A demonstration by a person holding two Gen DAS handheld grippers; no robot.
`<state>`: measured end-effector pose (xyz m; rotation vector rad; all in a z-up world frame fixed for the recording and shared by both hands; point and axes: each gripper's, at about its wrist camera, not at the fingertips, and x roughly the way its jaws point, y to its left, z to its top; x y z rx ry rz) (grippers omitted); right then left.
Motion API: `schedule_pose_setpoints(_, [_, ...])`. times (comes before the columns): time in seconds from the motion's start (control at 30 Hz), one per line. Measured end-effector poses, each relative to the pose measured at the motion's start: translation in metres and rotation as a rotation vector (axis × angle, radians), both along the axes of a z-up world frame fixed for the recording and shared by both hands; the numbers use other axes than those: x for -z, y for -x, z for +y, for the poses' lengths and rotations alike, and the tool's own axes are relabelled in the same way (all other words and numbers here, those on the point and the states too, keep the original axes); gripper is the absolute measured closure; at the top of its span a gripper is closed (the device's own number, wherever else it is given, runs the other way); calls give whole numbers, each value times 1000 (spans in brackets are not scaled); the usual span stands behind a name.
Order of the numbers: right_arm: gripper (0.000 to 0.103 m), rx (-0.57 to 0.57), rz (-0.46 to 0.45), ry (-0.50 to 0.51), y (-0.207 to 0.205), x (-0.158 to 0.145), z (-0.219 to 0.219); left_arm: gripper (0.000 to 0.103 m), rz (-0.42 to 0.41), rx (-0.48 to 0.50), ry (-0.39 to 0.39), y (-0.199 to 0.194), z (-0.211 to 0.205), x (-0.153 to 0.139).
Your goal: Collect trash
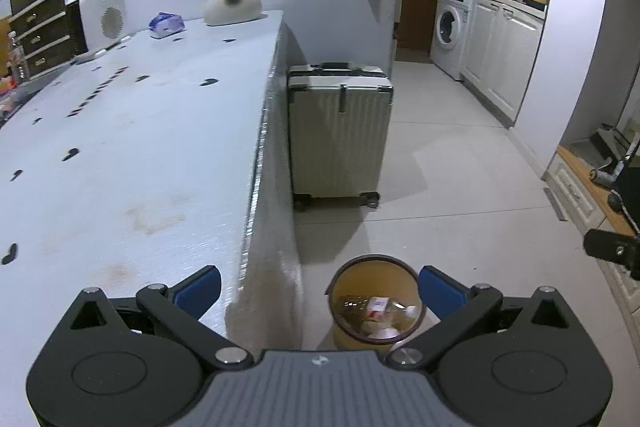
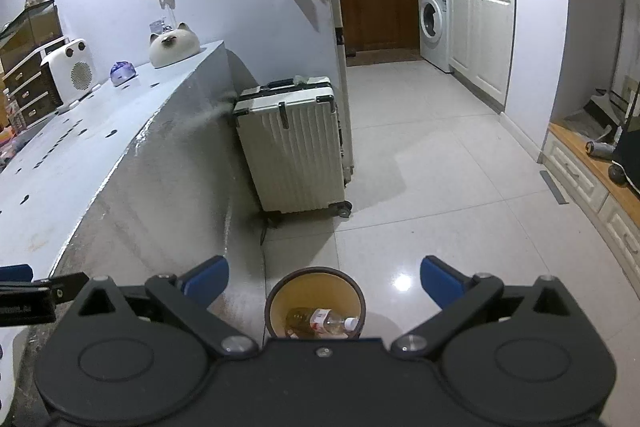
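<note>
A small round bin [image 1: 374, 301] with a dark rim stands on the floor beside the table's end. Inside it lie a plastic bottle [image 1: 382, 307] with a red and white label and some crumpled pieces. My left gripper [image 1: 320, 287] is open above the table edge and the bin, nothing between its blue pads. In the right wrist view the same bin [image 2: 316, 301] sits just below my right gripper [image 2: 324, 281], which is open and empty. The bottle [image 2: 322, 321] lies across the bin's bottom.
A long pale table [image 1: 132, 147] fills the left, with a tissue pack [image 1: 166, 25], a cat-shaped ornament [image 1: 232, 5] and a white heater [image 1: 100, 13] at its far end. A ribbed suitcase [image 1: 340, 131] stands past the table. Tiled floor runs to a washing machine [image 1: 450, 27].
</note>
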<state>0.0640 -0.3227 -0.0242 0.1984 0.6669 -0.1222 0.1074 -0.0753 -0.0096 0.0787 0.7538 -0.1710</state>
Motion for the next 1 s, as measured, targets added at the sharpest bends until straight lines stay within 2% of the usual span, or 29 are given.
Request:
schedule_pose_setpoints(0.53, [0,14,37,43,12,-1,23,0,26,22,29,13,18,6])
schedule_pose_setpoints(1.0, [0,-1,84,80,7,8,34,0,53,21,19,11,26,11])
